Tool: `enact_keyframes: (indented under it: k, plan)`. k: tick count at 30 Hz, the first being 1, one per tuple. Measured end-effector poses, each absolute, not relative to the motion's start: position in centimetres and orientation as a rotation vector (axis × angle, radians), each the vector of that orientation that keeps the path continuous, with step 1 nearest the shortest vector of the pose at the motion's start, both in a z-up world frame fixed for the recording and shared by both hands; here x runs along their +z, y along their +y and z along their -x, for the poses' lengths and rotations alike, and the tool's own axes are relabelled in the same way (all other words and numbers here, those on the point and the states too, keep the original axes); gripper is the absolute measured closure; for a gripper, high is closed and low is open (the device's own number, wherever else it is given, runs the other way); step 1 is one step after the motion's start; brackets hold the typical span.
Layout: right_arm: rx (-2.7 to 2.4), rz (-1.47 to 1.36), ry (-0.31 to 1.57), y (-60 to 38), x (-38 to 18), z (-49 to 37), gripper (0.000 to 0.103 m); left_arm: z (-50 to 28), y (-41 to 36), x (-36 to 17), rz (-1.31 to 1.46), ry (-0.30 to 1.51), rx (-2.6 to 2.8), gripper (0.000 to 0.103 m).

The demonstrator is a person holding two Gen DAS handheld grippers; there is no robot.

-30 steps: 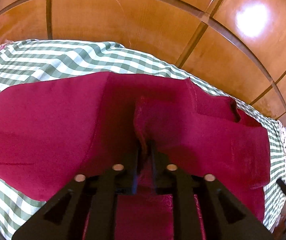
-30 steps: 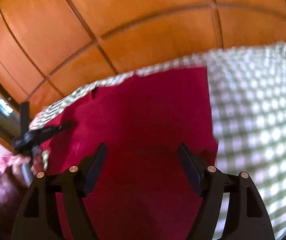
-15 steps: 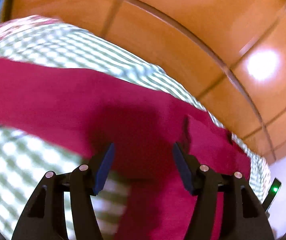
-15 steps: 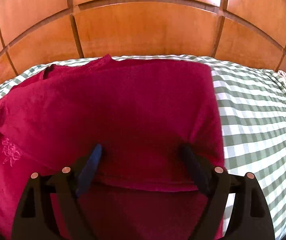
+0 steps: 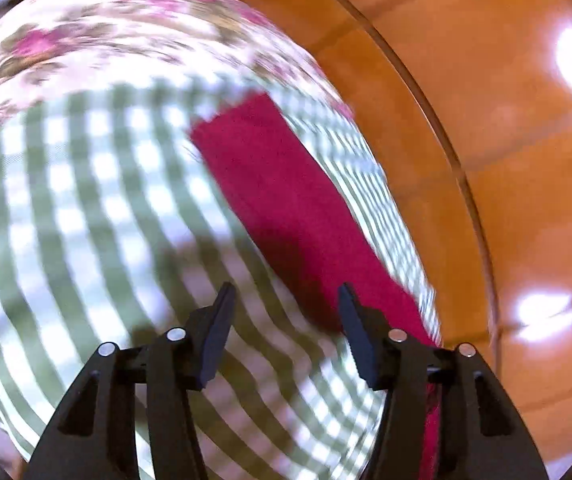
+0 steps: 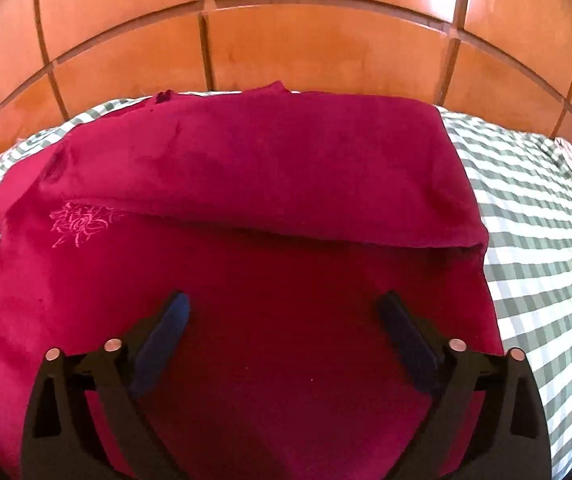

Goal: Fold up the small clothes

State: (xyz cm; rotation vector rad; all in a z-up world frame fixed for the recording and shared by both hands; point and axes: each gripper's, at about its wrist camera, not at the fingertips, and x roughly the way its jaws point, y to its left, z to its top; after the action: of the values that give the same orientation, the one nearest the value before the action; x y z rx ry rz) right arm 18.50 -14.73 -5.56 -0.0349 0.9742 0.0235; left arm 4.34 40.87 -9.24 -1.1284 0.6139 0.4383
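Both tongs empty, jaws apart: our left tongs (image 5: 283, 320) hang over the green-and-white checked cloth (image 5: 85, 220), w/ only a strip of the crimson soft-knit garment (image 6: 269, 184) showing in that blurred view; our right tongs (image 6: 281, 340) hover right above its near half. The garment lies spread on the checked cloth in front of the orange wooden panelled wall (image 6: 306, 44), far part already folded over toward us, pink embroidery (image 6: 79, 224) peeking out at left. We judge it light, limp, non-slippery; it'll sag and crease if lifted by one point. Best to pinch at hem corners or the fold's ends, both layers together.
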Motion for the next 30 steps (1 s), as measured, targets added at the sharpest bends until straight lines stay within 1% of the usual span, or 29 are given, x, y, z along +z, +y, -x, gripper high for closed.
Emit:
enact_keyframes:
  k: [3,6,7,8,10,11,12,13,14,15,17,22,25,28,30]
  plan:
    - [0.026,0.027,0.977,-15.0,-5.7,-18.5,0.005,-3.7,43.9,-10.3,1.220,0.574,0.484,0.053]
    - [0.020,0.039,0.976,-14.8,-5.8,-18.7,0.004,-4.4,45.4,-11.6,1.258,0.578,0.512,0.054]
    - [0.019,0.044,0.976,-14.6,-5.9,-18.6,0.004,-4.8,45.7,-11.9,1.263,0.581,0.510,0.057]
    - [0.017,0.048,0.977,-14.5,-5.9,-18.6,0.004,-5.3,46.1,-12.2,1.256,0.593,0.511,0.062]
    - [0.015,0.050,0.977,-14.4,-6.0,-18.6,0.004,-6.2,46.6,-12.7,1.245,0.604,0.535,0.068]
    - [0.014,0.050,0.976,-14.4,-6.0,-18.6,0.004,-6.5,47.1,-12.6,1.239,0.608,0.534,0.073]
    - [0.014,0.050,0.976,-14.4,-6.1,-18.6,0.004,-6.9,47.1,-12.7,1.230,0.614,0.536,0.077]
    - [0.013,0.052,0.977,-14.4,-6.1,-18.6,0.004,-7.3,47.1,-12.5,1.222,0.619,0.537,0.082]
    - [0.011,0.055,0.977,-14.3,-6.1,-18.6,0.004,-7.9,47.1,-12.4,1.214,0.625,0.528,0.092]
    - [0.011,0.056,0.977,-14.3,-6.1,-18.6,0.004,-8.5,47.0,-12.1,1.196,0.637,0.523,0.096]
    - [0.009,0.059,0.977,-14.3,-6.1,-18.6,0.004,-9.8,46.1,-10.6,1.125,0.656,0.513,0.096]
    - [0.011,0.056,0.976,-14.3,-6.2,-18.6,0.004,-11.7,41.6,-4.9,1.030,0.573,0.324,0.097]
    - [0.012,0.053,0.975,-14.3,-6.2,-18.6,0.004,-13.6,35.5,-0.6,0.921,0.535,0.145,0.097]
    - [0.013,0.050,0.973,-14.3,-6.2,-18.6,0.004,-14.9,29.6,1.2,0.839,0.560,-0.001,0.097]
    - [0.015,0.046,0.972,-14.4,-6.2,-18.5,0.004,-16.2,24.7,1.3,0.784,0.607,-0.103,0.097]
